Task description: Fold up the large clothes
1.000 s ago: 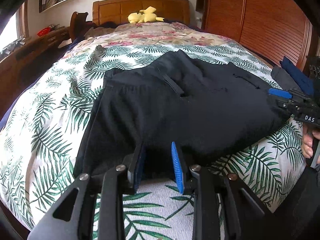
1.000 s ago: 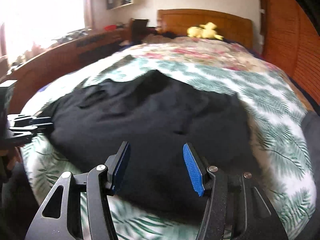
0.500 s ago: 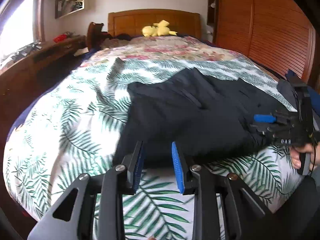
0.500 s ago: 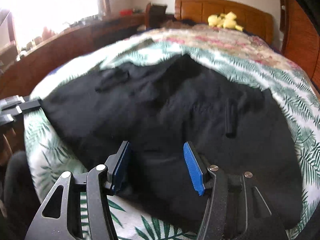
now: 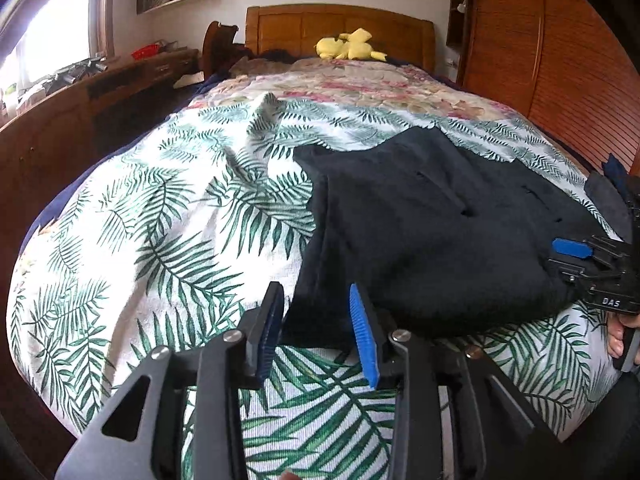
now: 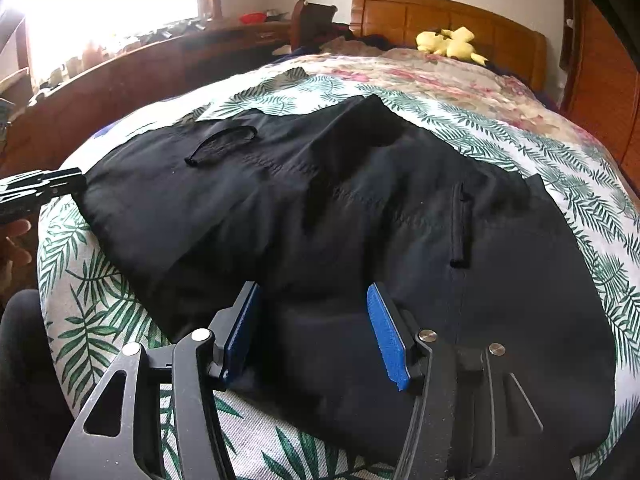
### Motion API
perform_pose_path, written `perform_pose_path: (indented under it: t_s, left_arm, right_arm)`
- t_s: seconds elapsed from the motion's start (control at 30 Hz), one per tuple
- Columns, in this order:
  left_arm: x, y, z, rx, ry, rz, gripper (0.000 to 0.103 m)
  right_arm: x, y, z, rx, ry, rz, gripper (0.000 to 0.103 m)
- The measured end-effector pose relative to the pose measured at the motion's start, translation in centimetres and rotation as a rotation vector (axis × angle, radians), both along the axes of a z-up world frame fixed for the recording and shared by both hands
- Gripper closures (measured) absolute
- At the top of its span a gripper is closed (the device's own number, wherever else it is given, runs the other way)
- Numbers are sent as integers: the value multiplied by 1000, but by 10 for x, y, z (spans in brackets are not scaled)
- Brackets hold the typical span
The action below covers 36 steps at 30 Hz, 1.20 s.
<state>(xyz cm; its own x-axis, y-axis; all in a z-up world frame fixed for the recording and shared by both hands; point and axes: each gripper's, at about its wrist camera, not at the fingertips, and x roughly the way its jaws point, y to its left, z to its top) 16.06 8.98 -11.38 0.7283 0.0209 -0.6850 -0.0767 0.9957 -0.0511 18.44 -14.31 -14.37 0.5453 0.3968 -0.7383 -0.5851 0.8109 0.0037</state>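
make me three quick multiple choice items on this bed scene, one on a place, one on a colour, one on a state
1. Where does the yellow plush toy lie?
A. by the wooden headboard
B. on the black garment
C. on the desk

2. What colour are the pads of the left hand-held gripper?
A. red
B. blue
C. white

3. How is the right hand-held gripper?
A. open above the black garment
B. shut on the toy
C. out of view

Answers: 1 A, the toy sits at the bed's far end; 2 B, both pads are blue; 3 A, its jaws stand apart, pinching no cloth.
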Motion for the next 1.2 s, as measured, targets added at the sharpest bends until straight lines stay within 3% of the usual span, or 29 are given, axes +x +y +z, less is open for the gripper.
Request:
perform_pose_path:
  t_s: [0.6, 0.93, 1.07, 1.13, 1.2]
  left_arm:
    - [7, 0, -26, 19, 74, 29, 59]
    - [0, 4, -25, -47, 94, 39, 60]
    - [0, 10, -23, -126, 99, 30, 78]
    - [-1, 8, -15, -122, 80, 20, 91]
    - [-3, 0, -2, -86, 43, 14, 96]
  right_arm:
    - [-1, 1, 0, -2, -4, 3, 47]
    - [-1, 1, 2, -4, -9, 4, 47]
    - [0, 0, 4, -6, -15, 3, 46]
    - [-2, 0, 4, -8, -21, 3, 46]
    - [-4, -2, 6, -7, -28, 7, 46]
